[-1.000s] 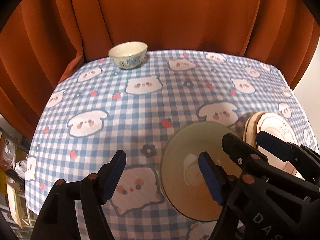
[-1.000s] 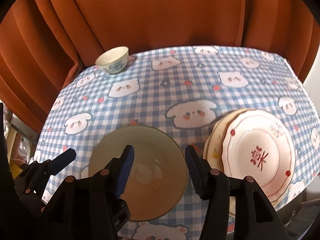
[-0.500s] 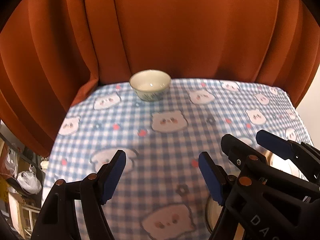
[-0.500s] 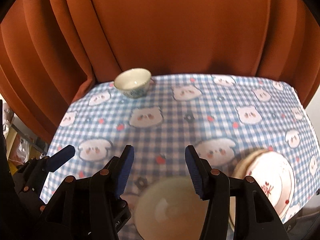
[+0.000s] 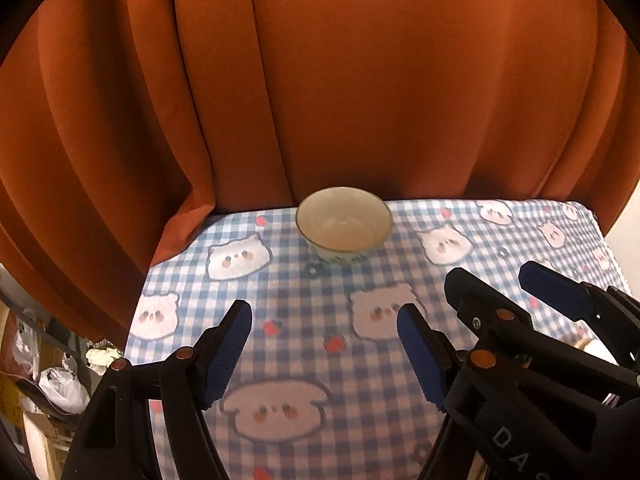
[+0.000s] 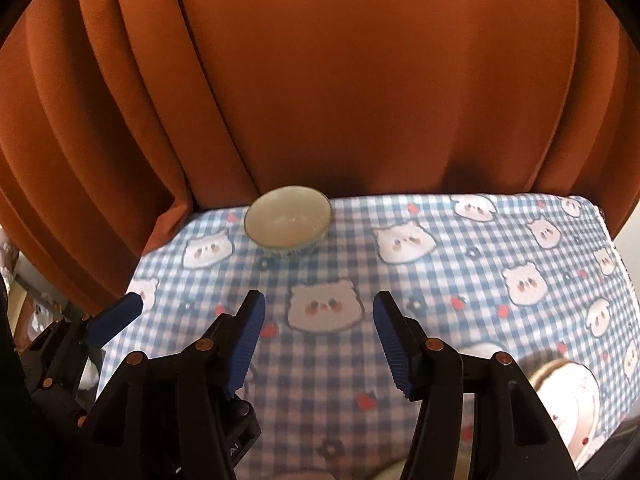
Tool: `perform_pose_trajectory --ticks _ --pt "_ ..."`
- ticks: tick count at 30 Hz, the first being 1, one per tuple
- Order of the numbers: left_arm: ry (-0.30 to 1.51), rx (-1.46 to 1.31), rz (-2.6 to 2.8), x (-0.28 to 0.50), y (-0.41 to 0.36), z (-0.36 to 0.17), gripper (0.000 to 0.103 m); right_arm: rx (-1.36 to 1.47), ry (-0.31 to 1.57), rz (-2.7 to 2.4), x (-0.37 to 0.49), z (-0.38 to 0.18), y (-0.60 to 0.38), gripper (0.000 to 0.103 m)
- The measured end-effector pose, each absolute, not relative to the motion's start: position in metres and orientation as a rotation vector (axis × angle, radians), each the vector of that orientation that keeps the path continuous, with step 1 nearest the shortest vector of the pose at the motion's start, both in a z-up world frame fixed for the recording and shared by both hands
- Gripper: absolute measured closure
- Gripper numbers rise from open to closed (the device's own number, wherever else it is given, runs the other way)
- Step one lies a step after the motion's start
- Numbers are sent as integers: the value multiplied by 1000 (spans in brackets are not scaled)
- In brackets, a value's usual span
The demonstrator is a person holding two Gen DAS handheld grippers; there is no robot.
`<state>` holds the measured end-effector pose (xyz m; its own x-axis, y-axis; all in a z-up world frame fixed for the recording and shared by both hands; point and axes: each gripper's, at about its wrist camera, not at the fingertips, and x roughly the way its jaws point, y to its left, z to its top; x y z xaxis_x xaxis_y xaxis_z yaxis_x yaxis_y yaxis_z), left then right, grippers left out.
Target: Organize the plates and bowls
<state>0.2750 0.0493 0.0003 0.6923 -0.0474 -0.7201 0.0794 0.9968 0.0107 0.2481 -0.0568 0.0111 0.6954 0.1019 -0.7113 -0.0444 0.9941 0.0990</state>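
A small white bowl with a blue pattern (image 5: 343, 224) stands at the far edge of the checked tablecloth (image 5: 312, 320), close to the orange curtain; it also shows in the right wrist view (image 6: 287, 222). My left gripper (image 5: 326, 354) is open and empty, well short of the bowl. My right gripper (image 6: 318, 338) is open and empty, also short of it. The stacked plates (image 6: 568, 396) show only as a rim at the lower right of the right wrist view. The right gripper's fingers (image 5: 554, 290) show at the right of the left wrist view.
An orange curtain (image 5: 360, 80) hangs right behind the table's far edge. The table's left edge drops to a cluttered floor with bags (image 5: 60, 384). The left gripper's finger (image 6: 116, 316) shows at the left of the right wrist view.
Both grippers have moved forward toward the far small bowl, which now looks larger. The big green bowl has dropped out of view below, and the plates have slid almost out of view.
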Motion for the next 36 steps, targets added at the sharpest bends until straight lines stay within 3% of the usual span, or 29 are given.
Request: perform_pose_trajectory --ticks 16,28,33,36 --pt "810 40 -75 385 68 -23 26 125 790 13 357 -13 -36 42" --pt "822 73 -63 455 58 -78 28 105 818 -35 434 -64 -39 43" --pt "846 57 -76 468 56 -95 37 120 825 -58 450 -82 -44 44" --pt "858 46 -84 473 55 -102 47 122 833 -71 456 -89 -46 51"
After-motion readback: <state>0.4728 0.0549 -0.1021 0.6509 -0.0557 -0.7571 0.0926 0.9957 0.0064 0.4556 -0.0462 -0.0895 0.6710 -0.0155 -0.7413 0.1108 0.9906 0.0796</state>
